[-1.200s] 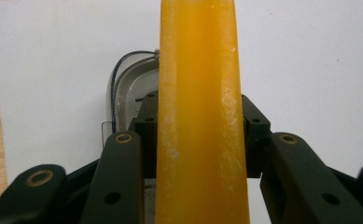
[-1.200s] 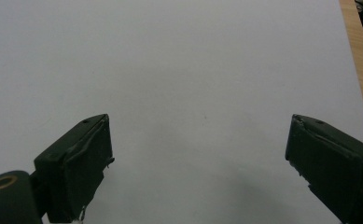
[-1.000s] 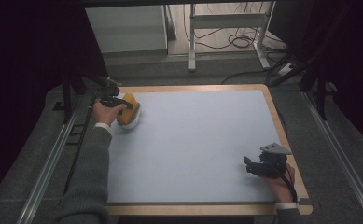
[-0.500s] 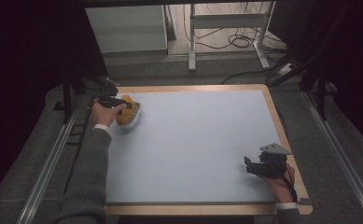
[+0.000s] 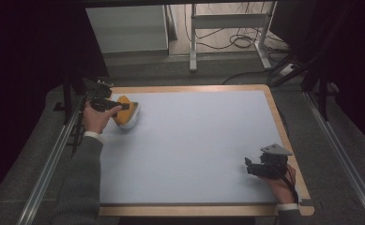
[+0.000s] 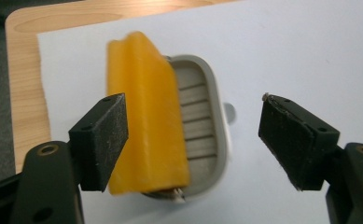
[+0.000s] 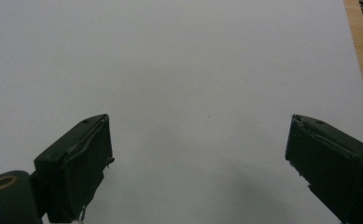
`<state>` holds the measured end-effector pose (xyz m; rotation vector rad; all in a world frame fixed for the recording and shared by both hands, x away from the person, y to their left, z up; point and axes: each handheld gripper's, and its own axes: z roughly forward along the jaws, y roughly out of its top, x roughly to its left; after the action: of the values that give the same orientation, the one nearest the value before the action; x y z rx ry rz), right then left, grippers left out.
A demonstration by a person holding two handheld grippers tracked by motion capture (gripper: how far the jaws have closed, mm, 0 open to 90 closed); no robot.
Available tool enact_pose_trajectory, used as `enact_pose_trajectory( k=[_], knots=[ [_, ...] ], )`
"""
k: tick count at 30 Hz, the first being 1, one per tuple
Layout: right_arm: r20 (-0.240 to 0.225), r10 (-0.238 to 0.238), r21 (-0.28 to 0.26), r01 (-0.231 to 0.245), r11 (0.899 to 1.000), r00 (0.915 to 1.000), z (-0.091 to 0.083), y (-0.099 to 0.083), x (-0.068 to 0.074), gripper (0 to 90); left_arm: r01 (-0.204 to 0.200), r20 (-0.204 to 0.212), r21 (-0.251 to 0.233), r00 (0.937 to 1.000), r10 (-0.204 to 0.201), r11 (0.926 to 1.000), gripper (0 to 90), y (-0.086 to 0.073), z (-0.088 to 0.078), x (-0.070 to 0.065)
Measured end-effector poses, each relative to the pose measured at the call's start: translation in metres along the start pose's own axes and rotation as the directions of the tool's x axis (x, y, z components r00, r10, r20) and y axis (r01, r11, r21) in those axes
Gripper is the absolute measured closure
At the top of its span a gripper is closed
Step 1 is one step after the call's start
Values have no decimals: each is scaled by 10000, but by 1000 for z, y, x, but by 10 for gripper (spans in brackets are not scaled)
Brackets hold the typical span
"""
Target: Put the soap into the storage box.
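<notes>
Left tool jaws apart and just been opening, nothing clamped; the yellow bar lies ahead of them, nearer the left jaw, pads clear of it. Bar rests tilted on one side of a grey ribbed dish. In the high view, left tool sits over the bar and dish at the far left corner of the counter. Right tool jaws wide apart, nothing between them, bare white mat below; it sits near the counter's near right edge, well apart from the dish.
</notes>
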<state>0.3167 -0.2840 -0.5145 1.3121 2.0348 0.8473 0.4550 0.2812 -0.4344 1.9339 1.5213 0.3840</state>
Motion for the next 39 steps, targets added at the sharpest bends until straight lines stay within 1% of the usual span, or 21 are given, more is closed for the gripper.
enact_pose_trajectory(
  k=[1, 3, 5, 6, 8, 10, 11, 12, 13, 16, 17, 18, 20, 22, 24, 26, 27, 29, 31, 35, 39],
  knots=[
    [3, -13, -18, 13, 10000, 10000, 0, 0, 0, 73, -148, 84, -64, 9999, 148, 9999, 250, -3, -2, -3],
    [13, -7, -5, 7, 10000, 10000, 0, 0, -1, 73, -260, 359, -290, 9990, 270, 9992, 250, -8, -6, -7],
    [11, 5, -5, -5, 10000, 10000, 0, 0, -1, 73, -490, 671, -478, 9964, 521, 9977, 250, -14, -10, -13],
    [10, -8, -7, 8, 10000, 10000, 0, 0, -1, 73, -540, 796, -555, 9951, 583, 9970, 248, -16, -12, -15],
    [2, -22, 5, 22, 10000, 10000, 1, 0, 0, 73, -652, 1212, -624, 9900, 724, 9959, 233, -23, -15, -20],
    [6, -28, 9, 28, 10000, 10000, 0, 0, 0, 73, -803, 1392, -668, 9863, 889, 9945, 221, -30, -17, -24],
    [14, -23, -4, 23, 10000, 10000, 0, 0, 0, 73, -896, 1542, -744, 9829, 1002, 9932, 216, -35, -20, -27],
    [24, 14, -15, -14, 10000, 10000, 0, 0, -1, 73, -934, 1616, -846, 9811, 1061, 9920, 212, -38, -21, -29],
    [39, 19, -25, -19, 10000, 10000, -1, 0, -1, 73, -1080, 1719, -951, 9774, 1232, 9896, 209, -43, -24, -33],
    [54, 38, -38, -38, 10000, 10000, -1, 1, -2, 73, -1263, 1975, -1106, 9693, 1463, 9858, 206, -55, -29, -42],
    [53, 13, -41, -13, 10000, 10000, -1, 1, -2, 73, -1322, 2078, -1151, 9660, 1540, 9845, 210, -59, -30, -45],
    [53, 25, -42, -25, 10000, 10000, -2, 1, -2, 73, -1487, 2175, -1124, 9611, 1703, 9825, 208, -63, -31, -49],
    [87, 38, -78, -37, 10000, 10000, -3, 1, -3, 73, -1614, 2217, -1141, 9577, 1835, 9803, 206, -70, -32, -54],
    [115, 55, -113, -54, 9999, 9999, -3, 2, -4, 73, -1586, 2343, -1194, 9548, 1830, 9801, 206, -77, -33, -57],
    [139, 104, -139, -102, 9999, 9998, -5, 2, -5, 73, -1761, 2380, -1079, 9510, 1974, 9784, 205, -88, -32, -60],
    [184, 165, -166, -162, 9997, 9997, -6, 2, -7, 73, -1751, 2496, -977, 9486, 1944, 9797, 203, -96, -30, -60],
    [193, 157, -173, -154, 9997, 9997, -6, 2, -8, 73, -1685, 2564, -943, 9482, 1875, 9812, 205, -104, -30, -59],
    [193, 154, -169, -150, 9997, 9997, -6, 2, -8, 73, -1689, 2613, -876, 9471, 1862, 9817, 208, -114, -29, -59],
    [186, 137, -170, -133, 9998, 9997, -6, 2, -7, 73, -1587, 2640, -940, 9479, 1783, 9828, 217, -121, -30, -59],
    [181, 105, -199, -101, 9998, 9998, -7, 3, -6, 73, -1551, 2740, -983, 9454, 1766, 9830, 220, -134, -29, -61],
    [215, 146, -192, -142, 9997, 9997, -7, 3, -7, 73, -1402, 2912, -977, 9427, 1630, 9853, 223, -143, -21, -60]
  ],
)
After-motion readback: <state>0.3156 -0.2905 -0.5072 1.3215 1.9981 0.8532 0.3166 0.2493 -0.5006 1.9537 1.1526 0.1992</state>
